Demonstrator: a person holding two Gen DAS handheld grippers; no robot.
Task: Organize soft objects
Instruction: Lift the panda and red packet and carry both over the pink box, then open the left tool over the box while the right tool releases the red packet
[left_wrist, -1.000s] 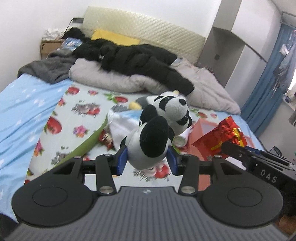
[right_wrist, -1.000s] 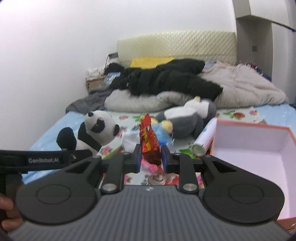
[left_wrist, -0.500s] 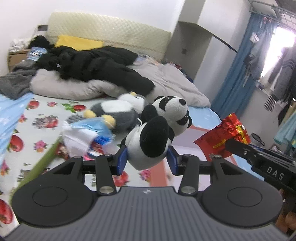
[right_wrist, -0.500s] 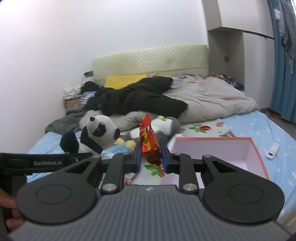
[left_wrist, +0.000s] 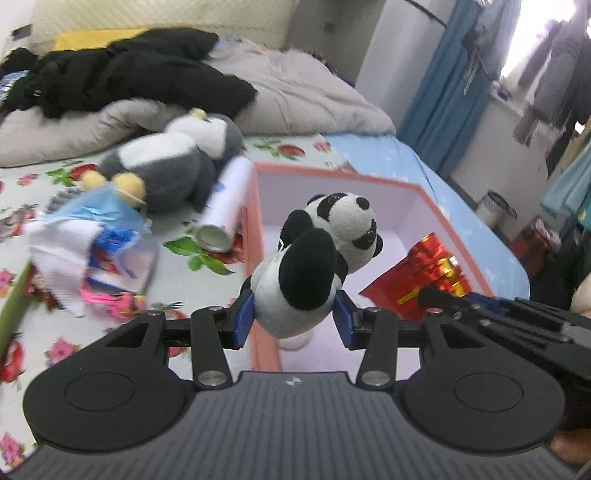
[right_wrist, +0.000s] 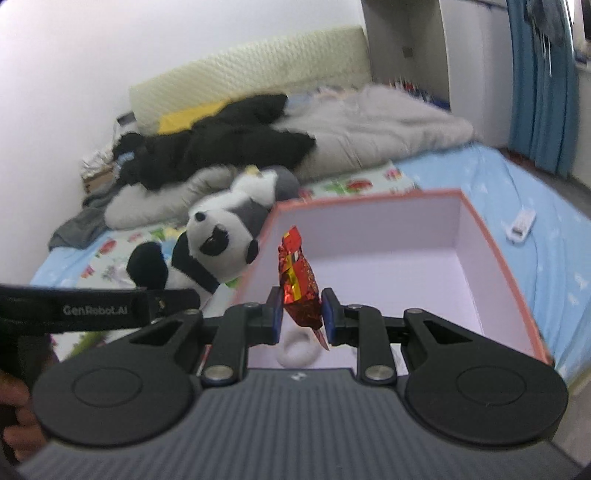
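Observation:
My left gripper (left_wrist: 293, 319) is shut on a black-and-white panda plush (left_wrist: 314, 266) and holds it over the near left edge of an open pink box (left_wrist: 417, 199). My right gripper (right_wrist: 301, 317) is shut on a shiny red foil packet (right_wrist: 297, 280) and holds it above the box (right_wrist: 495, 258). The packet also shows in the left wrist view (left_wrist: 424, 277), and the panda in the right wrist view (right_wrist: 214, 240). A small white object (right_wrist: 297, 352) lies on the box floor, below the right gripper.
A grey-and-white penguin plush (left_wrist: 173, 166), a white cylinder (left_wrist: 225, 206) and a blue-and-white pile of fabric and packaging (left_wrist: 92, 240) lie on the floral sheet left of the box. Black clothes (left_wrist: 122, 74) and a grey duvet (left_wrist: 295, 96) lie behind. A white remote (right_wrist: 521, 225) lies on the blue sheet.
Both grippers have swung right and moved over the pink box, still holding the panda and the red packet. The box now fills the middle of both views.

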